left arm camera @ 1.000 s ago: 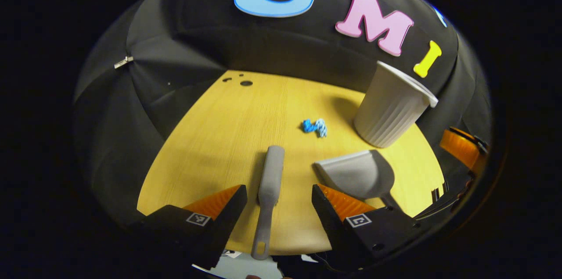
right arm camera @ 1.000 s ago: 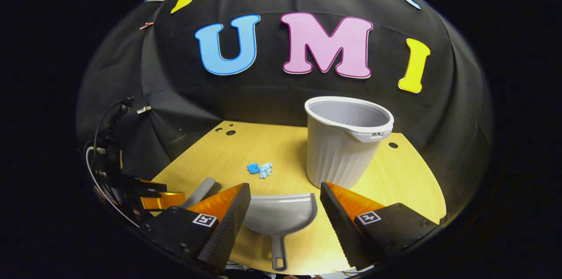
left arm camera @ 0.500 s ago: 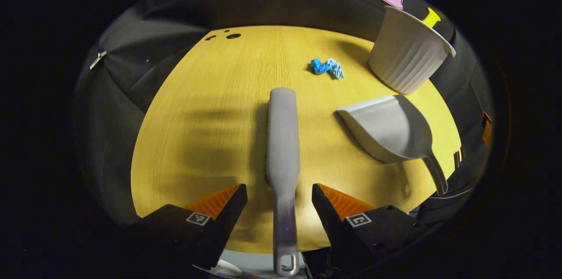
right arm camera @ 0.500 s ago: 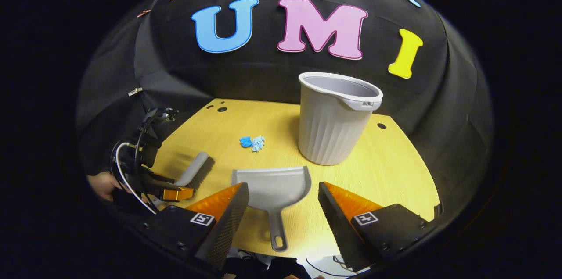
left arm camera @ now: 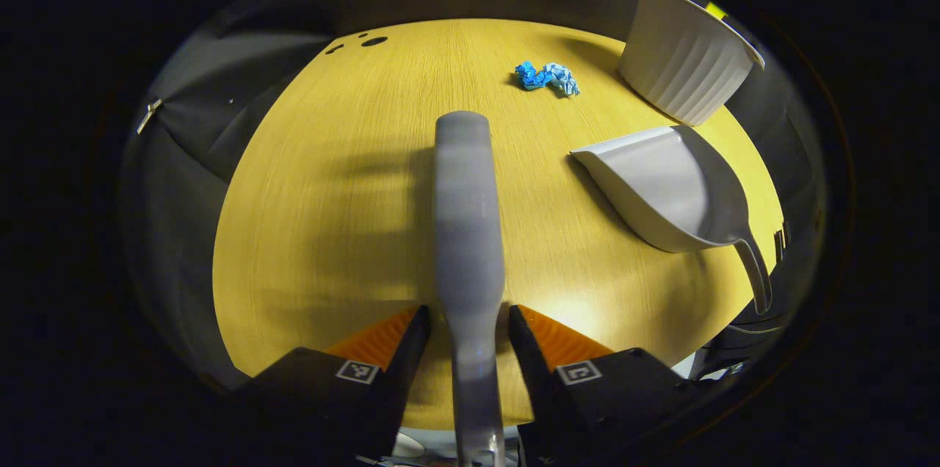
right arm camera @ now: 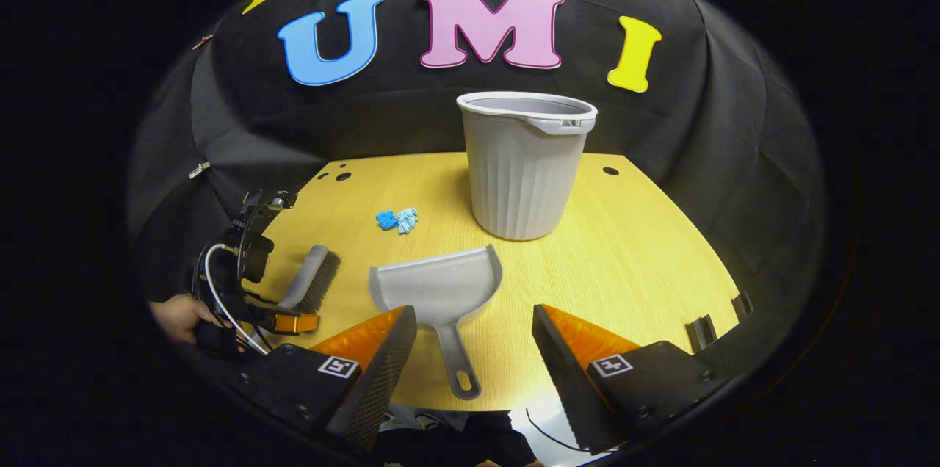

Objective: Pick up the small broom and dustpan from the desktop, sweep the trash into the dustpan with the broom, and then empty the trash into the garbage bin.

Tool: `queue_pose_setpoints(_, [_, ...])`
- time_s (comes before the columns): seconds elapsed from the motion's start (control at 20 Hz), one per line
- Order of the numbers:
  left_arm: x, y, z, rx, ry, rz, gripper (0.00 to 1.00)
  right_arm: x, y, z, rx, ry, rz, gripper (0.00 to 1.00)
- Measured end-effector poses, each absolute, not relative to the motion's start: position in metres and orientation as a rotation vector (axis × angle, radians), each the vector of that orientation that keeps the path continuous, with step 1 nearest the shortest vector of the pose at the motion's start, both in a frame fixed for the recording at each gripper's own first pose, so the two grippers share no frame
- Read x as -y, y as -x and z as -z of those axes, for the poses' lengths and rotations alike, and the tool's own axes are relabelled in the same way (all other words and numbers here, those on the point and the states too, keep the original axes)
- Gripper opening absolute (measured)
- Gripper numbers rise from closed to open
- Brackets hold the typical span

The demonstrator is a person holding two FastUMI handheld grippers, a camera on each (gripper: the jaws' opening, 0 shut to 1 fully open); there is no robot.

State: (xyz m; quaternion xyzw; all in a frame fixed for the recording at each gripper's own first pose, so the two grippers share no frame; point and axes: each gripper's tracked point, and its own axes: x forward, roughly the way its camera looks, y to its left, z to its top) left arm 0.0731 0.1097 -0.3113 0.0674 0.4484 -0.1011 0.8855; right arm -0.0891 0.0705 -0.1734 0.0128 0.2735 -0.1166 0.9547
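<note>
Broom (left arm camera: 468,232) handle between narrowed left fingers (left arm camera: 411,335) (contact unclear), dustpan (right arm camera: 438,287) ahead of wide right fingers (right arm camera: 382,349)

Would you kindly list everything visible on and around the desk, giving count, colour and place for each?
Small grey plastic broom: one, grey, lying on the desk's left part, handle between the left gripper's fingers.
Grey plastic dustpan: one, grey, near the front edge, handle toward the right gripper.
Crumpled blue paper trash: one clump, blue, mid-desk, left of the bin.
Ribbed grey garbage bin: one, grey, upright at the back.
Wooden desktop: one, yellow-tan.
Left gripper: one, fingers close around the broom handle.
Right gripper: one, open, before the dustpan handle.
Hand: one, holding the left gripper.
</note>
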Motion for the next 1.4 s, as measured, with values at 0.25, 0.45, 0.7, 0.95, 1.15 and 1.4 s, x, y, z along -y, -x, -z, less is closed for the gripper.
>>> queue_pose_setpoints(0.25, [-0.112,-0.076,0.310,-0.908,-0.139,0.215,0.31,-0.085,0.083,0.187,-0.585,-0.054,0.207,0.98])
queue_pose_setpoints(0.45, [-0.115,-0.075,0.307,-0.892,-0.166,0.232,0.29,-0.095,0.067,0.193,-0.598,-0.021,0.163,0.98])
queue_pose_setpoints(0.7, [-0.130,-0.058,0.287,-0.831,-0.129,0.213,0.28,-0.087,0.056,0.219,-0.688,0.027,0.152,0.99])
queue_pose_setpoints(0.95, [-0.153,-0.033,0.285,-0.833,-0.052,0.169,0.29,-0.084,0.049,0.271,-0.825,0.067,0.114,0.99])
queue_pose_setpoints(1.15, [-0.165,-0.016,0.291,-0.862,0.020,0.129,0.28,-0.079,0.058,0.314,-0.980,0.056,0.117,0.99])
queue_pose_setpoints(1.4, [-0.169,-0.001,0.294,-0.889,0.016,0.094,0.31,-0.074,0.050,0.331,-1.019,0.051,0.116,0.99])
